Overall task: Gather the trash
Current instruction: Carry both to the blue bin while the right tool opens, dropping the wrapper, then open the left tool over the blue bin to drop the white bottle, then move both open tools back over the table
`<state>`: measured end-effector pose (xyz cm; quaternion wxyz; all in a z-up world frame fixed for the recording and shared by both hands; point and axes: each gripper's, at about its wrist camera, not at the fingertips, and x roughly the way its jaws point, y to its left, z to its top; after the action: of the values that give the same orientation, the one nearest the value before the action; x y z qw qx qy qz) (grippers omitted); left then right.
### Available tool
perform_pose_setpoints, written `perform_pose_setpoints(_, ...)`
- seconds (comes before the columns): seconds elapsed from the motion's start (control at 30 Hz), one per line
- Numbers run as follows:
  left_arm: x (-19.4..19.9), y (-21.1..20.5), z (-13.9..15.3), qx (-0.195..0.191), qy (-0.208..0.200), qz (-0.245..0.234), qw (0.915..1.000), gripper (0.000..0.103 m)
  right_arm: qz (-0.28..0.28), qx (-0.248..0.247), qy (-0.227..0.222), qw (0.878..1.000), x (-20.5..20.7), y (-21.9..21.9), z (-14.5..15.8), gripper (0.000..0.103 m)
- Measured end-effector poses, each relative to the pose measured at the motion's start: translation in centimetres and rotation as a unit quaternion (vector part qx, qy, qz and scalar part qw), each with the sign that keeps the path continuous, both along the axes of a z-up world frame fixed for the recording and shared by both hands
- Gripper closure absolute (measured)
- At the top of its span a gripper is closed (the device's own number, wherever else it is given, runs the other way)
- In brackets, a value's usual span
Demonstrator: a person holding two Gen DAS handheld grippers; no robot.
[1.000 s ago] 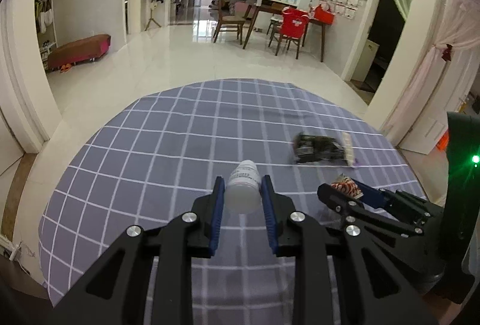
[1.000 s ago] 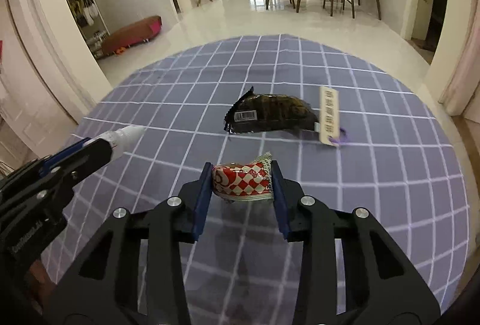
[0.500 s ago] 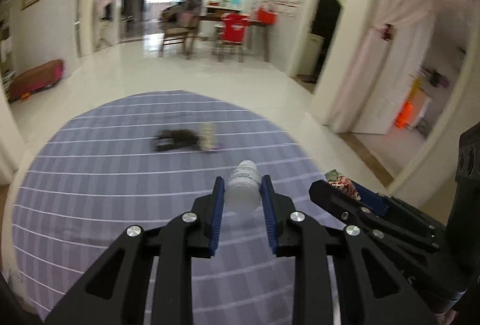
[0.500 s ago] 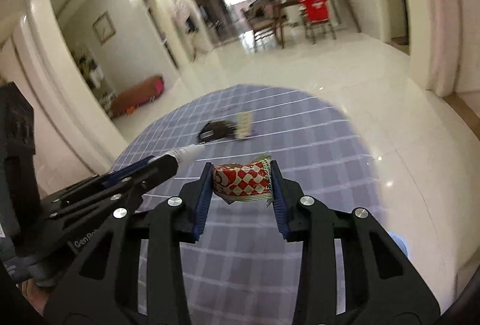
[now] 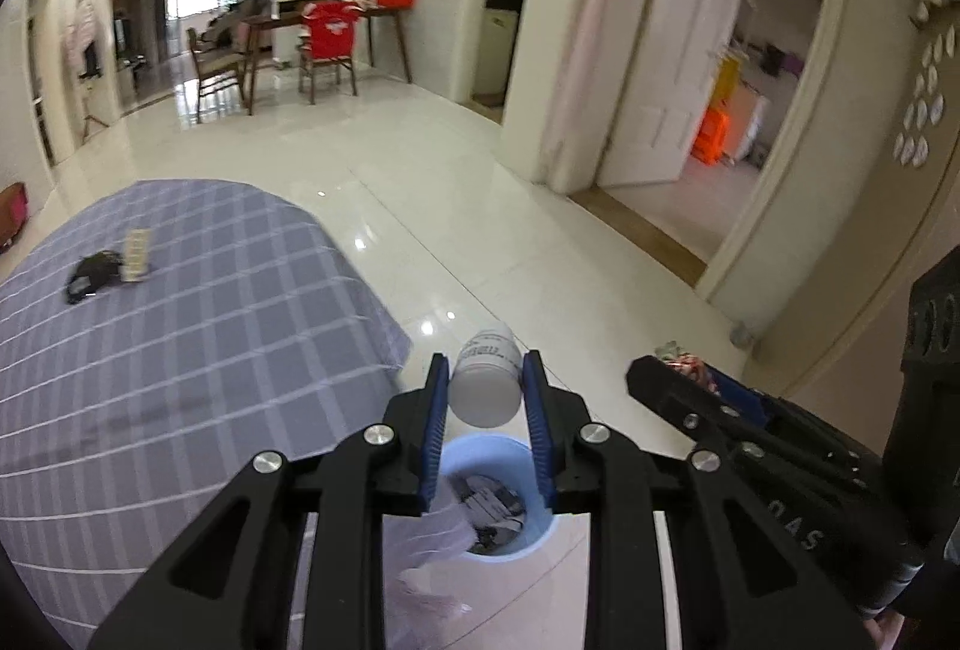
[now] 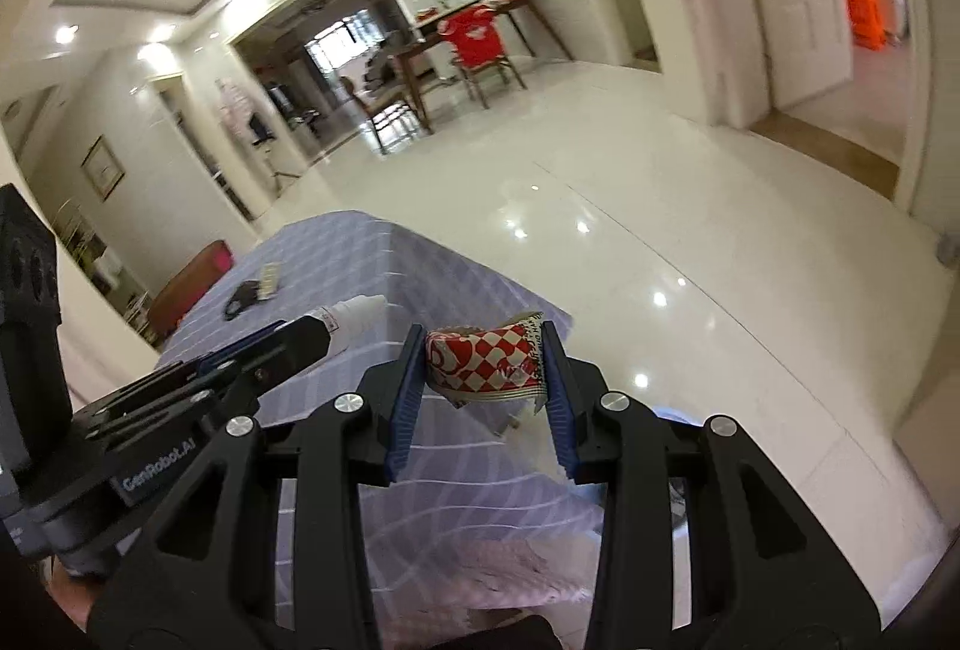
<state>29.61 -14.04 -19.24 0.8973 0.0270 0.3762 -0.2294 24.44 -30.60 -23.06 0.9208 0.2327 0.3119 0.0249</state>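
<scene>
While over the bin: both grippers hold trash.
Left gripper (image 5: 485, 391): squeezes a white bottle (image 5: 485, 380) (above the blue bin (image 5: 540, 530)).
Right gripper (image 6: 485, 373): squeezes a red checked wrapper (image 6: 483, 362).

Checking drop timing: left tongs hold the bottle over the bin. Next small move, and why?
Probably open the left tongs to drop the white bottle: it sits clamped just above the light blue bin, whose open mouth shows directly beneath. The right tongs hold the checkered wrapper for afterwards.
</scene>
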Motion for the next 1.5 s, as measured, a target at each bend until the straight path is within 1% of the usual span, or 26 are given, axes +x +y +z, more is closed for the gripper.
perform_pose_setpoints(0.07, 0.2, -1.5, -0.9, 0.012, 0.002, -0.006, 0.9999, 0.079, -0.005, 0.011, 0.004, 1.000, 0.2, -1.2, -0.8, 0.064)
perform_pose_setpoints(0.1, 0.4, -2.1, -1.2, 0.017, 0.003, -0.008, 0.9998, 0.079, -0.012, 0.017, 0.004, 1.000, 0.5, -1.7, -1.3, 0.061)
perform_pose_setpoints(0.13, 0.6, -2.6, -1.6, 0.023, 0.002, -0.006, 0.9997, 0.079, -0.019, 0.025, 0.004, 1.000, 0.8, -2.2, -1.8, 0.056)
perform_pose_setpoints(0.2, 1.1, -3.0, -2.1, 0.029, 0.006, -0.005, 0.9995, 0.079, -0.017, 0.050, 0.012, 0.999, 1.2, -2.9, -3.2, 0.050)
perform_pose_setpoints(0.27, 1.6, -3.5, -2.9, 0.036, 0.012, -0.005, 0.9993, 0.079, -0.021, 0.054, 0.019, 0.998, 1.2, -3.7, -4.0, 0.049)
perform_pose_setpoints(0.33, 1.9, -4.0, -3.5, 0.045, 0.012, -0.007, 0.9989, 0.079, -0.023, 0.055, 0.021, 0.998, 1.2, -4.3, -4.6, 0.044)
perform_pose_setpoints(0.57, 2.7, -5.3, -5.2, 0.052, 0.028, -0.016, 0.9981, 0.079, -0.041, 0.058, 0.025, 0.997, 0.1, -6.1, -5.4, 0.044)
perform_pose_setpoints(0.77, 2.7, -6.5, -5.6, 0.055, 0.031, -0.024, 0.9977, 0.079, -0.052, 0.052, 0.019, 0.997, -1.0, -6.6, -5.4, 0.042)
perform_pose_setpoints(0.9, 2.9, -7.5, -5.5, 0.057, 0.029, -0.029, 0.9976, 0.079, -0.066, 0.048, 0.006, 0.997, -1.7, -7.0, -4.9, 0.040)
perform_pose_setpoints(1.07, 2.9, -8.4, -5.4, 0.056, 0.025, -0.035, 0.9975, 0.078, -0.079, 0.047, -0.013, 0.996, -2.5, -7.5, -4.2, 0.040)
perform_pose_setpoints(1.17, 3.1, -8.7, -5.2, 0.051, 0.020, -0.036, 0.9979, 0.078, -0.090, 0.048, -0.025, 0.994, -3.0, -7.9, -3.7, 0.040)
perform_pose_setpoints(1.23, 3.0, -8.6, -4.8, 0.039, 0.010, -0.035, 0.9986, 0.077, -0.100, 0.048, -0.031, 0.993, -3.3, -8.2, -3.5, 0.039)
perform_pose_setpoints(1.27, 3.0, -8.5, -4.6, 0.032, 0.008, -0.038, 0.9987, 0.064, -0.105, 0.051, -0.035, 0.993, -3.5, -8.4, -3.5, 0.039)
perform_pose_setpoints(1.3, 3.0, -8.6, -4.4, 0.028, 0.007, -0.038, 0.9989, 0.034, -0.109, 0.052, -0.037, 0.992, -3.6, -8.5, -3.5, 0.039)
perform_pose_setpoints(1.33, 2.9, -8.5, -4.3, 0.030, 0.001, -0.030, 0.9991, 0.026, -0.111, 0.053, -0.038, 0.992, -3.7, -8.6, -3.5, 0.038)
perform_pose_setpoints(1.37, 2.8, -8.3, -4.1, 0.031, -0.009, -0.018, 0.9993, 0.022, -0.116, 0.052, -0.037, 0.991, -3.9, -8.7, -3.5, 0.038)
perform_pose_setpoints(1.43, 2.8, -7.9, -3.9, 0.014, -0.003, -0.026, 0.9995, 0.022, -0.116, 0.054, -0.037, 0.991, -4.0, -8.8, -3.5, 0.038)
perform_pose_setpoints(1.5, 2.8, -7.5, -3.8, 0.011, -0.001, -0.018, 0.9998, 0.022, -0.114, 0.055, -0.035, 0.991, -4.1, -9.1, -3.4, 0.038)
